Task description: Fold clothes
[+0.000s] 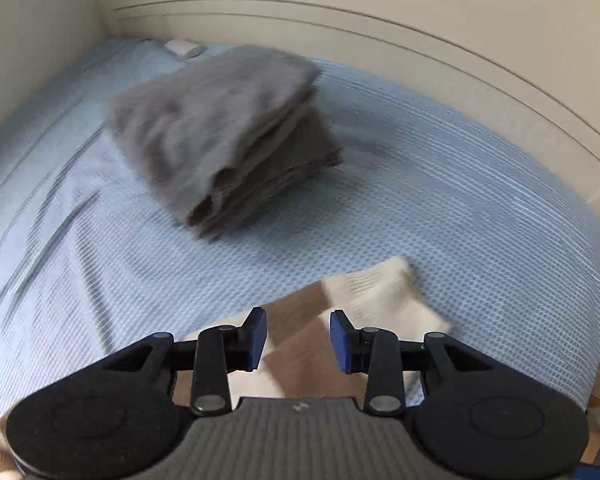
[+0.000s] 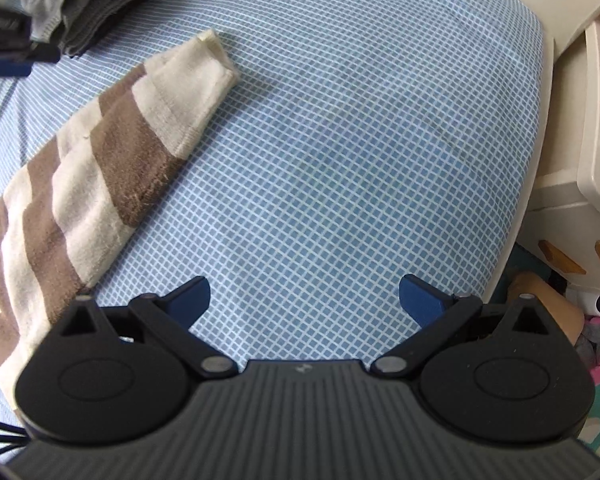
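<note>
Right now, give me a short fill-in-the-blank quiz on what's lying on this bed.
1. The striped towel has cream and ____ bands.
2. The stack of folded cloths is ____ in colour.
3. The bedsheet is white and ____.
4. Between its pads, the right claw holds ____.

Missing words: brown; grey; blue; nothing

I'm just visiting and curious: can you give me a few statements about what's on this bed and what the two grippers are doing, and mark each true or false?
1. The striped towel lies on the blue checked sheet. True.
2. The right gripper is clamped on the towel. False: its jaws stand wide apart over bare sheet, with the towel off to one side.
3. A grey folded stack sits on the bed beyond the towel. True.
4. The left gripper is fully shut. False: its jaws stand apart, above the towel, not pressing on it.
5. The towel is red and green. False: it is brown and cream.
</note>
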{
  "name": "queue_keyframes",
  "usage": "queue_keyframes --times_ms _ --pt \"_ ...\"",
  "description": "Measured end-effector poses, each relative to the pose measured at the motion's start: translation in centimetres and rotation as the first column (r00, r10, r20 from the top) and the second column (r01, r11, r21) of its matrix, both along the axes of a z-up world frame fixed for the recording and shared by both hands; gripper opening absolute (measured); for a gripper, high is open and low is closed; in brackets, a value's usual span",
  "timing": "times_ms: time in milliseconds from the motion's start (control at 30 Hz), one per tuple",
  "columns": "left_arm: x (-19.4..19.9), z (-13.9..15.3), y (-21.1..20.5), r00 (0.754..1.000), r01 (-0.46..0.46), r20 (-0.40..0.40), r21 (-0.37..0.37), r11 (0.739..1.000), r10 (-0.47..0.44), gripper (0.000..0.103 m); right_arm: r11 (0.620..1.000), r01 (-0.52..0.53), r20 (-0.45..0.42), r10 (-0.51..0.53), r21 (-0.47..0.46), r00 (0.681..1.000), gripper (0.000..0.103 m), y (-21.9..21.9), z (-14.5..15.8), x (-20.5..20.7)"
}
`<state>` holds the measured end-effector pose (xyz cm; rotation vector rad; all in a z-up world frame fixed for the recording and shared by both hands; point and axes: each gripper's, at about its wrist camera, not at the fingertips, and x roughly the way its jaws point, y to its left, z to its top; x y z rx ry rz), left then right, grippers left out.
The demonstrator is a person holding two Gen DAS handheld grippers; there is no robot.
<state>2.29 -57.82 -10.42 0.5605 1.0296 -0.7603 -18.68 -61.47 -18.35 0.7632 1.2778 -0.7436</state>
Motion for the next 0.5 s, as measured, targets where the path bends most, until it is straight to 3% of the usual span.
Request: queue_keyframes --times_ms 133,233,333,433,500 --pt "6.2 2.8 9.6 0.979 -0.194 -0.065 0.016 0.981 0.195 0.036 0.99 -0.139 0.112 0.137 0.004 0.984 0.103 1.5 1.9 4.3" --pt "9.4 4.2 16.9 0.935 -0.332 -0.125 0.032 0.943 0.333 0.036 0.96 -0.276 0.214 0.262 0.04 0.941 0.103 3.2 3.0 8.6" --pt "11.3 5.0 23.5 0.872 -0.447 -0.176 0.091 0.89 0.456 0.036 0.899 -0.425 0.303 0.379 0.103 0.875 0.103 5.7 3.5 14.1" --pt "12.5 5.4 28.0 0.844 -0.505 -0.133 0.132 0.853 0.52 0.036 0.814 -0.572 0.356 0.506 0.104 0.785 0.103 9.0 3.8 20.1" --pt "13.1 5.0 30.2 0.823 -0.533 -0.159 0.113 0.838 0.545 0.036 0.737 -0.672 0.347 0.612 0.078 0.711 0.103 11.7 3.6 24.1"
